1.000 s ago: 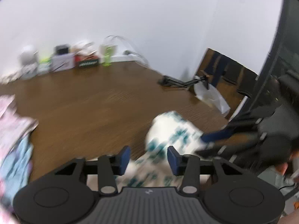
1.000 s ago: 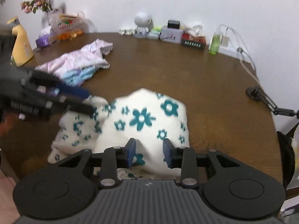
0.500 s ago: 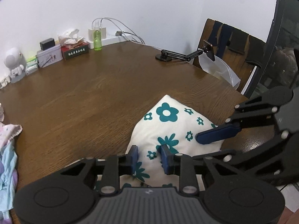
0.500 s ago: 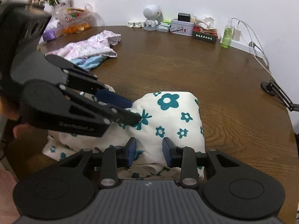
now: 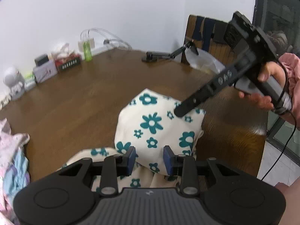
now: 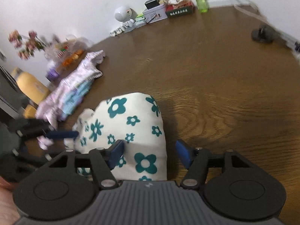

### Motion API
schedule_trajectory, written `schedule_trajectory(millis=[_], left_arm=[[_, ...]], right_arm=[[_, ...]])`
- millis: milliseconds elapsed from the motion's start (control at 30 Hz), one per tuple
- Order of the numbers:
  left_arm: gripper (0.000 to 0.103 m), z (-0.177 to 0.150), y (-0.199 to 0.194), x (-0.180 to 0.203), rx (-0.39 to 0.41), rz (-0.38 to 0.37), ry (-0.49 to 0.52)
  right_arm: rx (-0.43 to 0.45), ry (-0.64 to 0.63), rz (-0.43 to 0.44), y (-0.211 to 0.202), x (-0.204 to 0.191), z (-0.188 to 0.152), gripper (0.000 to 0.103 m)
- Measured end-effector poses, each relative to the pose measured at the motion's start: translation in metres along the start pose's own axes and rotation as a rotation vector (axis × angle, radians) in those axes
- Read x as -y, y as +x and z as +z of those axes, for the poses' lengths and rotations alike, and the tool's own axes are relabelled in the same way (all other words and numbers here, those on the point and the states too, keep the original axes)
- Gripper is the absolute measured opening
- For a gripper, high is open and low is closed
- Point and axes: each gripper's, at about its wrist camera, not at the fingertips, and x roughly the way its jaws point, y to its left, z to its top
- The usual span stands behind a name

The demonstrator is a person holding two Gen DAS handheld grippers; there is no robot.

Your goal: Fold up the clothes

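The left gripper is opening, its blue pads standing a little apart with a fold of the flowered garment bulging between them; whether they are pressing the cloth cannot be told. The right gripper is opening too, jaws spread wide, the left pad resting against the garment and the right pad clear of it over bare wood.

Half a second ago the right jaws were narrow around the cloth; now they are standing far apart. In the left wrist view that gripper was lying low beside the garment; now it is reaching down from the upper right, its finger tip touching the garment's top, with the person's hand around its handle.

The garment is sitting as a folded bundle at the near edge of the table. Right of the garment and beyond it, the wood is lying open up to the wall. Left of the garment, a pile of pink and blue clothes is lying near, almost touching. Far behind the garment, boxes and a green bottle are lining the wall, and a black stand is sitting at the far right.
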Motion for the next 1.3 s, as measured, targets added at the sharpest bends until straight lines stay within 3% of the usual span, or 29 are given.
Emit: schedule_trajectory(millis=[100,200,267,333,433,500,600,833,900,1033,1133,1300], left_arm=[[0.031,-0.005,0.008,-0.004,-0.017,-0.004,-0.007],[0.031,-0.007,0.011,-0.005,-0.02,-0.002,-0.016],[0.03,-0.007,0.012,-0.005,-0.019,-0.003,-0.018],[0.03,-0.003,0.016,-0.001,-0.015,-0.016,-0.015],[0.032,0.009,0.027,0.006,-0.004,-0.054,-0.024],[0.04,0.016,0.031,0.01,0.001,-0.074,-0.038],[0.04,0.018,0.026,0.011,0.029,-0.082,-0.045],[0.041,-0.013,-0.009,-0.025,0.081,-0.037,-0.169],[0.041,-0.023,-0.019,-0.039,0.095,-0.019,-0.206],[0.041,-0.034,-0.046,-0.066,0.132,0.027,-0.264],[0.042,-0.038,-0.062,-0.08,0.169,0.041,-0.292],[0.041,-0.041,-0.063,-0.077,0.17,0.007,-0.28]], right_arm=[[-0.02,0.038,0.063,0.011,0.007,-0.001,0.063],[-0.013,0.055,0.084,0.015,0.004,-0.001,0.042],[0.008,0.017,0.049,0.006,-0.012,0.0,0.029],[0.028,-0.057,-0.013,-0.008,-0.034,0.002,0.027],[0.042,-0.225,-0.199,-0.03,-0.077,0.004,0.026],[0.035,-0.35,-0.353,-0.039,-0.102,0.005,0.026],[0.015,-0.515,-0.549,-0.041,-0.137,0.001,0.026],[-0.046,-0.829,-0.8,0.007,-0.189,-0.031,0.027],[-0.043,-0.923,-0.823,0.022,-0.206,-0.047,0.027],[-0.075,-0.982,-0.772,0.04,-0.234,-0.063,0.029],[-0.12,-0.96,-0.7,0.054,-0.242,-0.067,0.03],[-0.119,-0.931,-0.68,0.072,-0.238,-0.078,0.03]])
